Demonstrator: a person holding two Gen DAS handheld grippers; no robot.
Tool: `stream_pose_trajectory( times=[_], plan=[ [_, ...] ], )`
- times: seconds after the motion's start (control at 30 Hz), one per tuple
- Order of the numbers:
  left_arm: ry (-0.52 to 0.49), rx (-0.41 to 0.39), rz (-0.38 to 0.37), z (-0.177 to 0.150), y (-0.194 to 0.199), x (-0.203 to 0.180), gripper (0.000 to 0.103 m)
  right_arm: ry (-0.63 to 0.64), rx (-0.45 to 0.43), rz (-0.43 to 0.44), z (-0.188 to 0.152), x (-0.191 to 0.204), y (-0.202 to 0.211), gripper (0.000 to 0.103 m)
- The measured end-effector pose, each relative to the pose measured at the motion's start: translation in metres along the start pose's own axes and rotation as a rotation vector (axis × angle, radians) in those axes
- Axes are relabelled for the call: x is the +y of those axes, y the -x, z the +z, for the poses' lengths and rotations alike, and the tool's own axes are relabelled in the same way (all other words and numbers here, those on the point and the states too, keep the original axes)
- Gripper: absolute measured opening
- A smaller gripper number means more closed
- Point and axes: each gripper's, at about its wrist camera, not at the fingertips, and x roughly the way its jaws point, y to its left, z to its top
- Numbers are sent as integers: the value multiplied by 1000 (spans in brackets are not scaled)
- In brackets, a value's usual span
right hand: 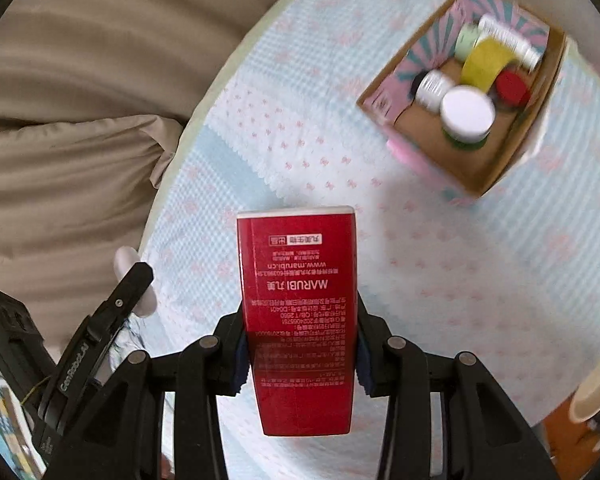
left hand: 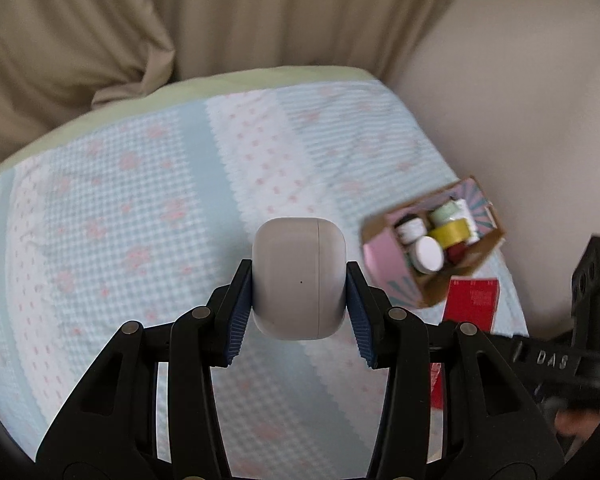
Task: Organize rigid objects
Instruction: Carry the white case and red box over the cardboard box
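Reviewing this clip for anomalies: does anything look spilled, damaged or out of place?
Nothing stands out. The white case and red box are gripped squarely, and the cardboard box sits upright on the bedspread with its jars inside.

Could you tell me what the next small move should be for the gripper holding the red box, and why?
Probably carry the red box toward the open cardboard box and stop above its bare floor near the white-lidded jar. The right gripper is shut on it, well clear of the bedspread, and the cardboard box already holds the sorted jars. The left gripper is busy holding the white case.
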Motion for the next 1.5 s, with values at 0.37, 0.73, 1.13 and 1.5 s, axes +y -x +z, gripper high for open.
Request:
stream_pose_trajectory(
  times=[0.37,0.73,1.13,1.5],
  plan=[
    [14,-27,-21,-13,4,-106,41,136,-10,-28,66,-56,83,38],
    [209,-15,21,-12,-61,-195,41,413,102,-91,174,-101,89,38],
    [290,101,81,-7,-172,-217,41,531,274,-94,241,-122,-2,38],
    [276,179,120,14,-257,-196,41,597,385,-64,262,-127,-79,38]
  ],
)
